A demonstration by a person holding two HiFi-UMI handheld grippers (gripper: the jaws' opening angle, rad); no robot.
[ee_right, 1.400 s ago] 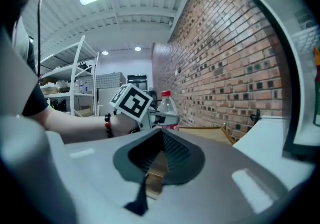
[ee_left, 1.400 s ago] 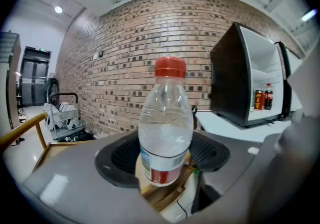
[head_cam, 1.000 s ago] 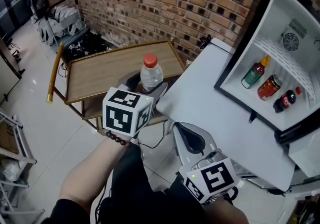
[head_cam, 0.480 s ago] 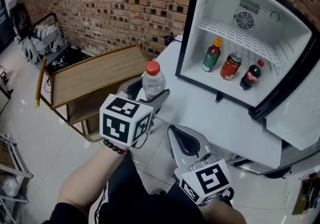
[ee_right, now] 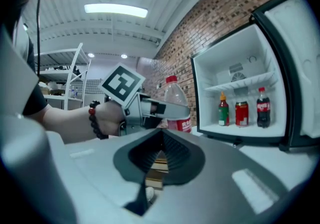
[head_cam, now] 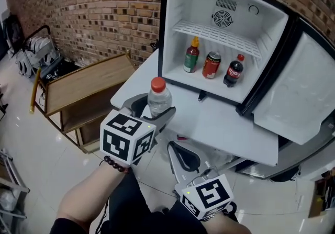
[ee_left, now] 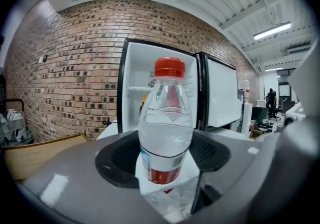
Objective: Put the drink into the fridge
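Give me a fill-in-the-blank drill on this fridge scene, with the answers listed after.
1. The left tongs grip a clear bottle with a ___ cap.
2. The door of the fridge stands ___.
3. Inside, the red can stands ___ the sauce bottle and the cola bottle.
4. The wall behind the fridge is made of ___.
Missing words: red; open; between; brick.
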